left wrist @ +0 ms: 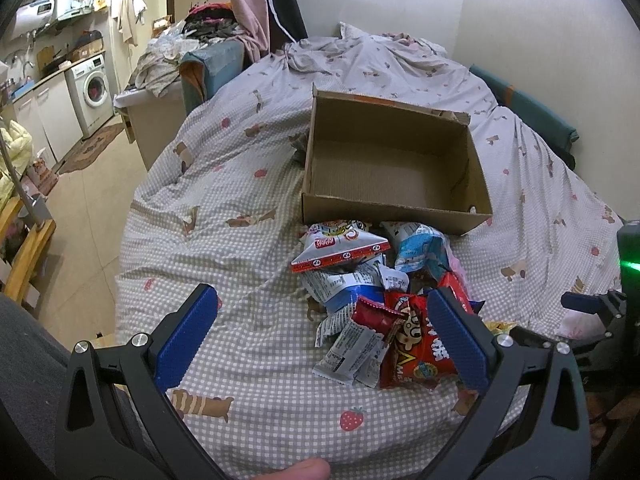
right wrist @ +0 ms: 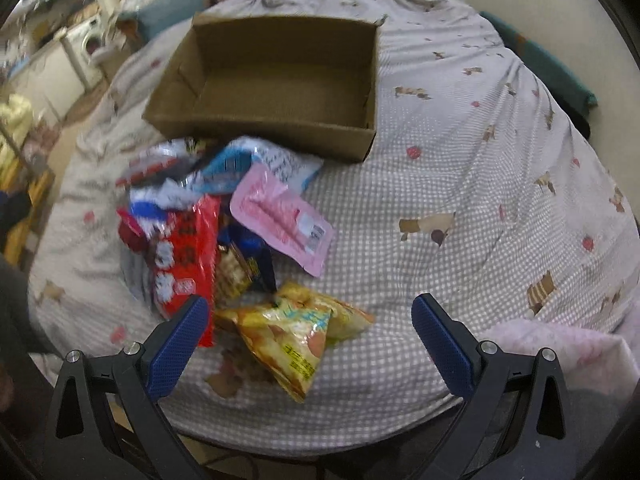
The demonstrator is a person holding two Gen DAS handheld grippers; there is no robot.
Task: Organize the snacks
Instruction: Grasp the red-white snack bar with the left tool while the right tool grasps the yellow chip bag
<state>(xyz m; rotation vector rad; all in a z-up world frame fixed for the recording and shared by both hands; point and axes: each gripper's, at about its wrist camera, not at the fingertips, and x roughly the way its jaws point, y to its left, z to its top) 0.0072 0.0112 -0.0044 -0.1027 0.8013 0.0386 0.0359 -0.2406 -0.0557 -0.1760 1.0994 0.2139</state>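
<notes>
With the snack pile [left wrist: 384, 300] heaped on the bedspread [left wrist: 240, 184] at the empty cardboard box's [left wrist: 394, 208] six o'clock edge for short transfers, the left gripper [left wrist: 320, 332] and right gripper [right wrist: 310, 340] both hang spread and empty.

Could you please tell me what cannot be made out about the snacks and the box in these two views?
- Left wrist view: the yellow packet is almost wholly hidden behind the left tongs.
- Left wrist view: the cardboard box hides the bedding behind it.
- Right wrist view: motion blur makes the print on the red packet unreadable.
- Both views: the snacks lowest in the pile are covered by the upper ones, so no count.
</notes>
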